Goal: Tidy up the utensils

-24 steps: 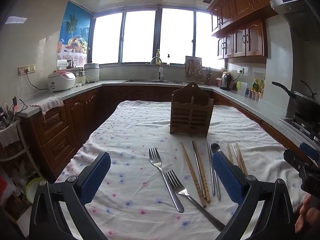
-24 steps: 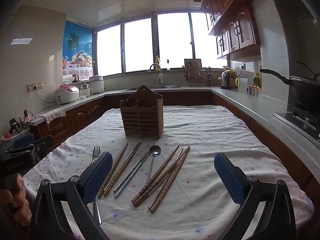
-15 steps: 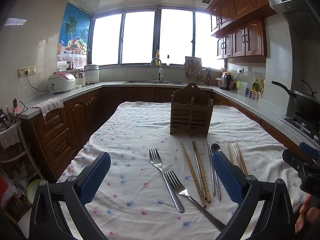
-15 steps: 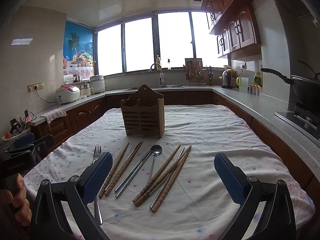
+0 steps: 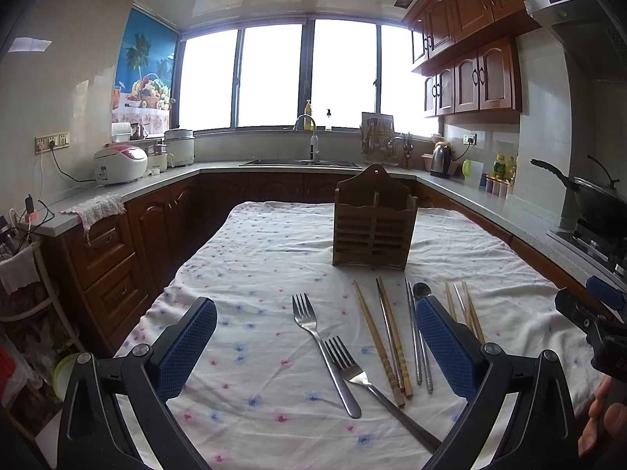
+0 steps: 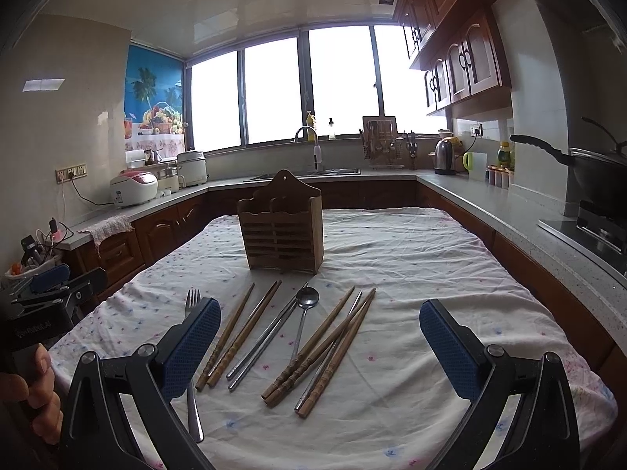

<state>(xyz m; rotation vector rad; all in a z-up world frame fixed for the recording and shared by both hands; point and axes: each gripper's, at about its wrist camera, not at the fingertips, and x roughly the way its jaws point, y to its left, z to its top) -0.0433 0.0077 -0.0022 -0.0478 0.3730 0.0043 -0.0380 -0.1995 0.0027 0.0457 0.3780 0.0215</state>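
Observation:
A wooden utensil holder (image 5: 372, 223) stands upright on the cloth-covered table (image 5: 250, 258); it also shows in the right wrist view (image 6: 282, 231). In front of it lie two metal forks (image 5: 323, 348), wooden chopsticks (image 5: 378, 340), metal chopsticks (image 5: 417, 337) and a spoon (image 6: 305, 313). More wooden chopsticks (image 6: 325, 348) lie to the right. My left gripper (image 5: 315, 346) is open and empty above the forks. My right gripper (image 6: 319, 348) is open and empty above the chopsticks.
Kitchen counters with dark wood cabinets run around the table. A rice cooker (image 5: 119, 164) sits on the left counter, a sink (image 5: 301, 162) at the back, a kettle (image 5: 441, 160) and a wok (image 5: 599, 196) on the right. The table's left edge (image 5: 156, 297) drops off.
Both grippers have drifted very slightly. Nothing on the table has moved.

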